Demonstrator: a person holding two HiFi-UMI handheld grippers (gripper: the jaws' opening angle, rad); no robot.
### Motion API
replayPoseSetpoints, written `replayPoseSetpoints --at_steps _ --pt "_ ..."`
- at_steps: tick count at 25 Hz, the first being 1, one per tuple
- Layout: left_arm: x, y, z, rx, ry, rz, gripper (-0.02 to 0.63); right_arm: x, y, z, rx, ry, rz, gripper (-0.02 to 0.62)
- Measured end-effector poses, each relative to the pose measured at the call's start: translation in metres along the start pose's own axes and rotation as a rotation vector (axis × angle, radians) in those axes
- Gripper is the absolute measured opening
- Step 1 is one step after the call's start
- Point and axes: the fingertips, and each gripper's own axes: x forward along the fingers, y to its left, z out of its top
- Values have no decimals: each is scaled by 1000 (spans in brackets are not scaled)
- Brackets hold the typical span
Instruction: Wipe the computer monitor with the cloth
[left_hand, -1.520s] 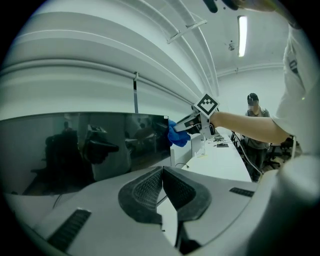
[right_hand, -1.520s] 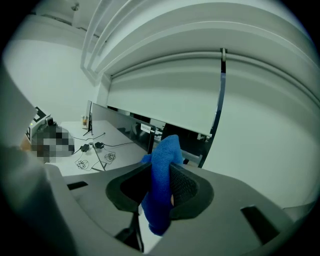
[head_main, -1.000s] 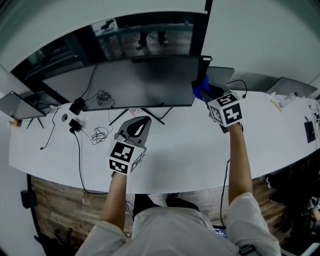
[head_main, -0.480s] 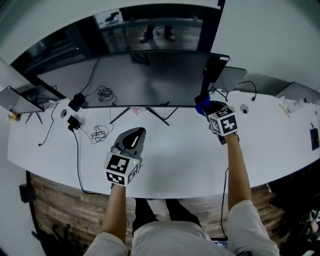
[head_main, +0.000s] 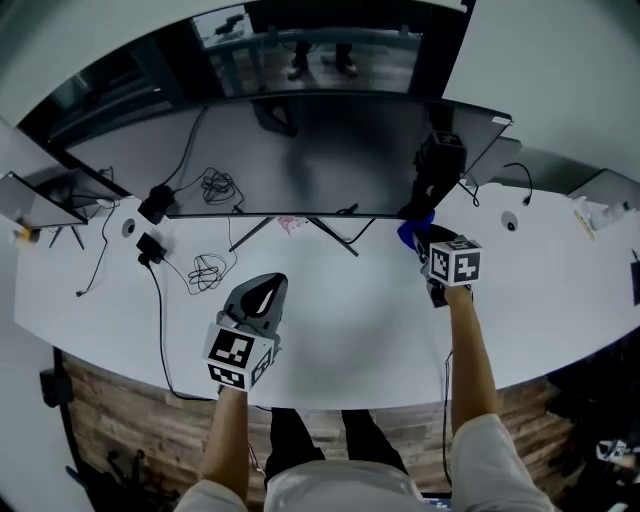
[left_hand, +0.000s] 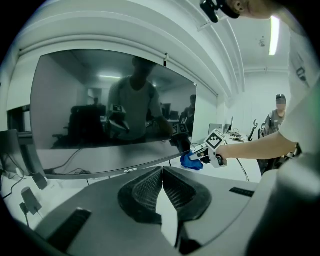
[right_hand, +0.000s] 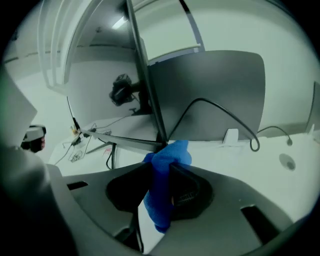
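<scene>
In the head view a soft blue cloth (head_main: 409, 233) sits by the bottom right corner of the dark, shiny monitor (head_main: 300, 160), in the left gripper view the left gripper (left_hand: 161, 174) has its ribbed jaws pressed together with nothing between them, and in the right gripper view the right gripper (right_hand: 162, 169) squeezes the crumpled cloth.

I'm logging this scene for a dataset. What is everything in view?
monitor: one, dark, wide, at the desk's back
cloth: one, blue, at the monitor's lower right corner
desk: one, white, curved
cables: a loose tangle, black, desk's left
adapters: two, black, beside the cables
small screen: one, grey, desk's far left
floor: brown wood, below the desk
left gripper: grey, over the desk's front, fingers shut, empty
right gripper: grey, at the monitor's corner, fingers shut on the cloth
</scene>
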Motion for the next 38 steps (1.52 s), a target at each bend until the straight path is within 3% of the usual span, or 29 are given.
replayPoseSetpoints --at_steps 4,9,23,38 --pt "-18 23 -14 -10 12 17 20 9 29 6 82 -78 40 117" --pt "-46 55 -30 -29 18 45 20 22 80 11 44 -101 61 117" --pt "-123 151 -51 -69 -11 124 20 68 218 36 6 -90 124 117" --pt "-177 243 -81 -87 -25 149 20 142 370 47 23 -55 230 117"
